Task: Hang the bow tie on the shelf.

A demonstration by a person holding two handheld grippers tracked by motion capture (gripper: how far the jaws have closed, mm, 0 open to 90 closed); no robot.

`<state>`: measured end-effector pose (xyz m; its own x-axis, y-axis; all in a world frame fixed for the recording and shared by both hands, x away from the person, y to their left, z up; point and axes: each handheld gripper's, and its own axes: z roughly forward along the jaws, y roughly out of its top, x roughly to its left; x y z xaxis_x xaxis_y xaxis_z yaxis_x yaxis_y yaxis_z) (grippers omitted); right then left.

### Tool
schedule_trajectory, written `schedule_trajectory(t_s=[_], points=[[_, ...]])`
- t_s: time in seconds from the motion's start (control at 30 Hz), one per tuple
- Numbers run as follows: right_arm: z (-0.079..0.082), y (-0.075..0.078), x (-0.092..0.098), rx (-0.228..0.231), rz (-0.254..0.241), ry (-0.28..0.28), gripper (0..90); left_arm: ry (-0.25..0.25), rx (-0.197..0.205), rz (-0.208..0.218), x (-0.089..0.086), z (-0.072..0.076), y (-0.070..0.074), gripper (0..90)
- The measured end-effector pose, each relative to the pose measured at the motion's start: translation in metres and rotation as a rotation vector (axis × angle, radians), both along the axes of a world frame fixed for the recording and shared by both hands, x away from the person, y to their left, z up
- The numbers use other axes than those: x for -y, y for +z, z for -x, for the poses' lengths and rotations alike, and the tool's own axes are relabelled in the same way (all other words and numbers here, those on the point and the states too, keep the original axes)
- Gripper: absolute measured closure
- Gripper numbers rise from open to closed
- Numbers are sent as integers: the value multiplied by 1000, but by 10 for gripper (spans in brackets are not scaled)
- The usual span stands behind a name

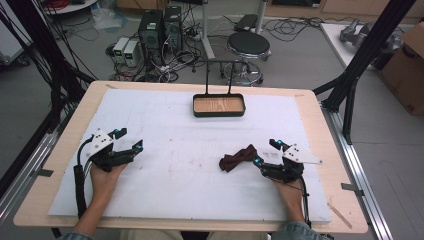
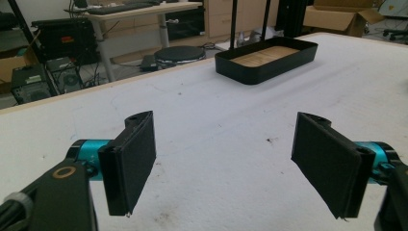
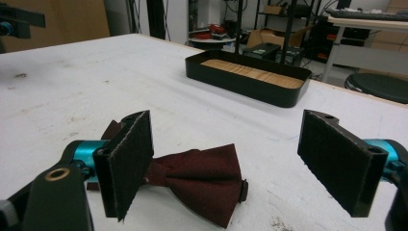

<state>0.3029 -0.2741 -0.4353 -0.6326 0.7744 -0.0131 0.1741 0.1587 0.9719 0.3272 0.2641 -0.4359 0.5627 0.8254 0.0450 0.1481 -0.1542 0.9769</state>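
White foam sheeting point(image 1: 190, 165) covers a pale wooden table point(image 1: 320, 130) in a cluttered workshop, with computer towers, cables and a black round stool point(image 1: 248, 45) on the grey floor beyond. On the sheeting, toward the person's right, lies a dark maroon fabric bow tie point(image 1: 238, 157), flat and slightly askew; in the right gripper view the bow tie point(image 3: 202, 180) sits just ahead of the jaws, low and partly behind the left-hand pad. The right gripper point(image 1: 265, 153), held in the person's right hand point(image 1: 289, 192), rests on the sheet just beside the tie, its jaws spread wide and clasping nothing; from the gripper's own camera point(image 3: 231, 163) the two black pads stand well apart. Well across the table, the left gripper point(image 1: 131, 140), in the left hand point(image 1: 105, 181), also rests on the sheet with its jaws spread wide and empty, bare foam showing between the pads point(image 2: 223, 161). At the far middle of the table sits a shallow black rectangular tray with a wood-grain floor point(image 1: 219, 113), clear of both grippers and well apart from the tie. A brown cardboard box point(image 1: 407, 65) stands on the floor at far right. No legible writing or branding can be made out anywhere.
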Motion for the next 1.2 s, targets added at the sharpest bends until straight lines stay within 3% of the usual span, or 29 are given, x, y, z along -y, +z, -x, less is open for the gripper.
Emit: schedule_trajectory(t_s=[0.47,0.77,1.2], points=[[-1,-1,-8,2,33,71,193,-1,0,4,0,-1,0,238],[-4,1,-12,-16,23,97,195,0,0,3,1,0,0,238],[-13,-1,-36,-32,134,186,252,-6,-1,-4,1,0,0,238]])
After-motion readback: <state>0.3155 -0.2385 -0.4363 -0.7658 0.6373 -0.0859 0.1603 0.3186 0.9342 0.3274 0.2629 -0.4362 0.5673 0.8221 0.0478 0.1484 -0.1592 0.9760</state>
